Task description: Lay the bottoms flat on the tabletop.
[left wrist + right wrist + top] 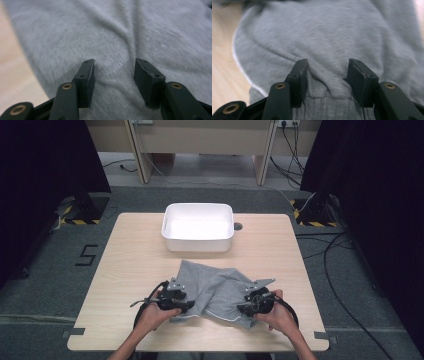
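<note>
I am pressing both grippers into the grey garment (212, 292), which is lying crumpled near the table's (130, 255) front edge. My left gripper (184, 306) and right gripper (243, 308) are both standing parted, with cloth bunching between the jaws but not yet clamped. The white tub (198, 240) at the back edge is sitting empty, so nearly everything is still waiting.

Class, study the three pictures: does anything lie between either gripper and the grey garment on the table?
Nothing visible does. The left gripper and the right gripper each sit directly on the grey garment, with cloth bunched between their half-open jaws. The white tub stands beyond it.
</note>
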The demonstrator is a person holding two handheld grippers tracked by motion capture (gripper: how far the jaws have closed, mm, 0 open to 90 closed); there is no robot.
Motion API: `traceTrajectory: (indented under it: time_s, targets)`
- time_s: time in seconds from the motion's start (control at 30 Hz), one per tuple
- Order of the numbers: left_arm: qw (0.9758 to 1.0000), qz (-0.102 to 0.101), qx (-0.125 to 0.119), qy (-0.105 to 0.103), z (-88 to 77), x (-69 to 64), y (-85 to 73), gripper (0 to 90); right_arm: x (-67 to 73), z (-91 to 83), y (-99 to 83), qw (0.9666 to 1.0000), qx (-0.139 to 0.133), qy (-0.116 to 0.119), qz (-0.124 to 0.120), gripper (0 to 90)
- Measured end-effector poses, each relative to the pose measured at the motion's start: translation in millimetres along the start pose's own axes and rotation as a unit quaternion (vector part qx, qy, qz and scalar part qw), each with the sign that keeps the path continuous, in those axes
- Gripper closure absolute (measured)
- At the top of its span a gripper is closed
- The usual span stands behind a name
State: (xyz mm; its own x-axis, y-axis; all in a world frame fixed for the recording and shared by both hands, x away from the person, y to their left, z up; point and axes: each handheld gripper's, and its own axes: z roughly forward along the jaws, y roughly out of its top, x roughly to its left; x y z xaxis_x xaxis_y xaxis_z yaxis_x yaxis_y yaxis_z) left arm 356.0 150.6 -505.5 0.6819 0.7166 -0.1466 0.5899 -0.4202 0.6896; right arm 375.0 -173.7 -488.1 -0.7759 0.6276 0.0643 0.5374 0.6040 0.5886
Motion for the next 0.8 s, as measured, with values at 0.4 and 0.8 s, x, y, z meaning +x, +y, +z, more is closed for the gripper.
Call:
traceTrajectory:
  time_s: [0.4,0.8]
  targets:
    - [0.9985,0.009,-0.011,-0.053,-0.7,-45.2,-15.8,49.6,-52.8,-12.9,15.7,0.9971,0.023,-0.072,0.003,47.1]
    - [0.9986,-0.008,-0.052,0.001,-1.2,-8.9,17.4,45.3,-20.4,-39.8,-3.4,0.9932,-0.066,-0.075,0.061,42.4]
